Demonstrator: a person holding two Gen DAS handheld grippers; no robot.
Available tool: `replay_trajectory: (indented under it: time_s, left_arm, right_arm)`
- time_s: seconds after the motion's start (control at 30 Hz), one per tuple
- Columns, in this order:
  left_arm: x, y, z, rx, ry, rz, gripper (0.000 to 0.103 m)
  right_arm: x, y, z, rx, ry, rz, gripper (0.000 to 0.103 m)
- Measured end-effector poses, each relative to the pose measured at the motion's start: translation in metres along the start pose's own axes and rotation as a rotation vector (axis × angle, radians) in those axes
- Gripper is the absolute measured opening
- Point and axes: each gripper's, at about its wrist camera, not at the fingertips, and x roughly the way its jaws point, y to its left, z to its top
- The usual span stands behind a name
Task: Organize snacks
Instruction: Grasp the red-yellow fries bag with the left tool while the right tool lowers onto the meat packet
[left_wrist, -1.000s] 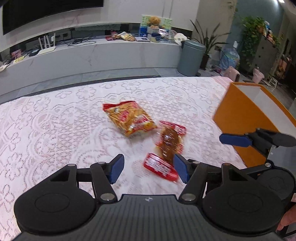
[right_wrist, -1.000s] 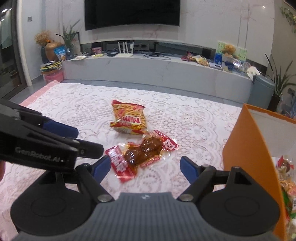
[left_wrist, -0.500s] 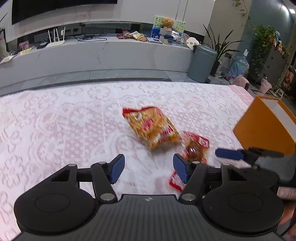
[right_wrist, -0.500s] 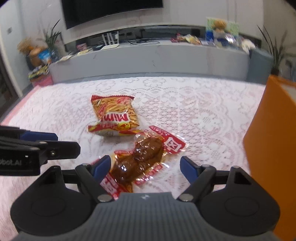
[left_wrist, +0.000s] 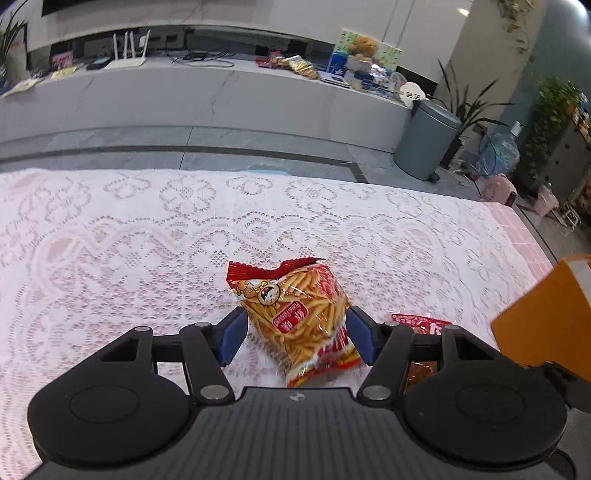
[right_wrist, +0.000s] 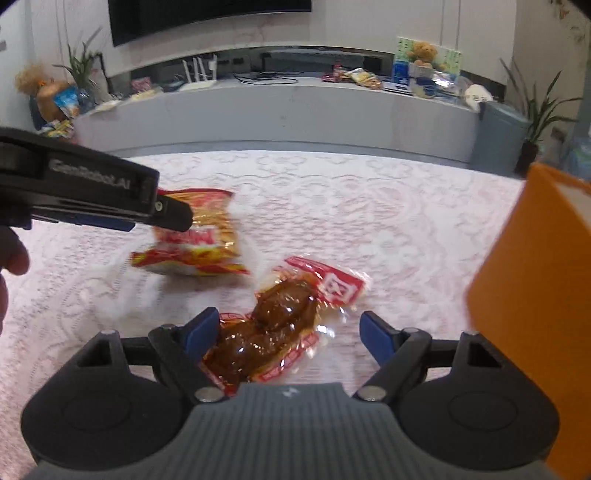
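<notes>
While both grippers point down at the lace cloth (left_wrist: 147, 236), the left gripper (left_wrist: 293, 334) straddles the chip bag (left_wrist: 299, 317), its jaws just widened, pads beside the bag without clearly pressing it. The right gripper (right_wrist: 284, 334) stands open around the meat pack (right_wrist: 273, 325), whose left edge lies against the left pad, the right pad clear. The orange box (right_wrist: 528, 288) stands to the right.

Even, soft indoor light; glare glints on the meat packet (right_wrist: 273, 332); the right wrist view is smeared; fisheye bends both views' edges.
</notes>
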Motion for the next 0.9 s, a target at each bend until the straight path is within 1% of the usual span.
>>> replay_trajectory:
  time_s: [0.07,0.13,0.23,0.3,0.4,0.47,0.57,0.63,0.77,0.8,0.83,0.87,0.9]
  left_arm:
    - [0.007,0.004,0.001,-0.034,0.009,0.003,0.076]
    - [0.012,0.006,-0.001,-0.062,0.005,-0.006,0.079]
    - [0.017,0.006,-0.002,-0.077,0.014,-0.022,0.078]
    - [0.02,0.004,-0.005,-0.068,0.021,-0.036,0.074]
    - [0.02,0.0,-0.009,-0.041,0.0,-0.047,0.065]
    - [0.019,0.0,-0.009,-0.039,-0.001,-0.054,0.059]
    - [0.016,-0.001,-0.009,-0.026,-0.001,-0.054,0.056]
    - [0.013,-0.002,-0.011,-0.014,-0.011,-0.051,0.054]
    - [0.002,-0.004,-0.015,-0.004,-0.03,-0.039,0.051]
    - [-0.002,-0.004,-0.016,-0.008,-0.033,-0.043,0.051]
    - [-0.005,-0.005,-0.014,-0.011,-0.035,-0.045,0.05]
    - [-0.011,-0.006,-0.014,-0.01,-0.038,-0.044,0.05]
    - [-0.014,-0.007,-0.014,-0.005,-0.041,-0.041,0.05]
  right_arm:
    - [0.0,-0.005,0.001,-0.002,0.001,-0.013,0.08]
    - [0.0,-0.008,0.001,0.012,0.01,-0.004,0.08]
    - [0.002,-0.01,0.0,0.028,0.012,0.005,0.082]
    - [0.003,-0.013,-0.001,0.058,0.014,0.022,0.082]
    - [0.011,-0.015,-0.004,0.118,0.038,0.084,0.083]
    - [0.011,-0.016,-0.007,0.132,0.014,0.087,0.086]
    - [0.011,-0.012,-0.007,0.117,-0.004,0.081,0.085]
    - [0.01,-0.01,-0.01,0.111,-0.016,0.082,0.079]
    - [0.006,-0.002,-0.011,0.079,-0.02,0.076,0.073]
    - [0.005,-0.001,-0.011,0.08,-0.023,0.076,0.069]
    - [0.004,-0.003,-0.011,0.091,-0.029,0.083,0.064]
    - [0.002,-0.006,-0.011,0.11,-0.044,0.085,0.06]
    - [-0.002,-0.009,-0.01,0.124,-0.064,0.078,0.045]
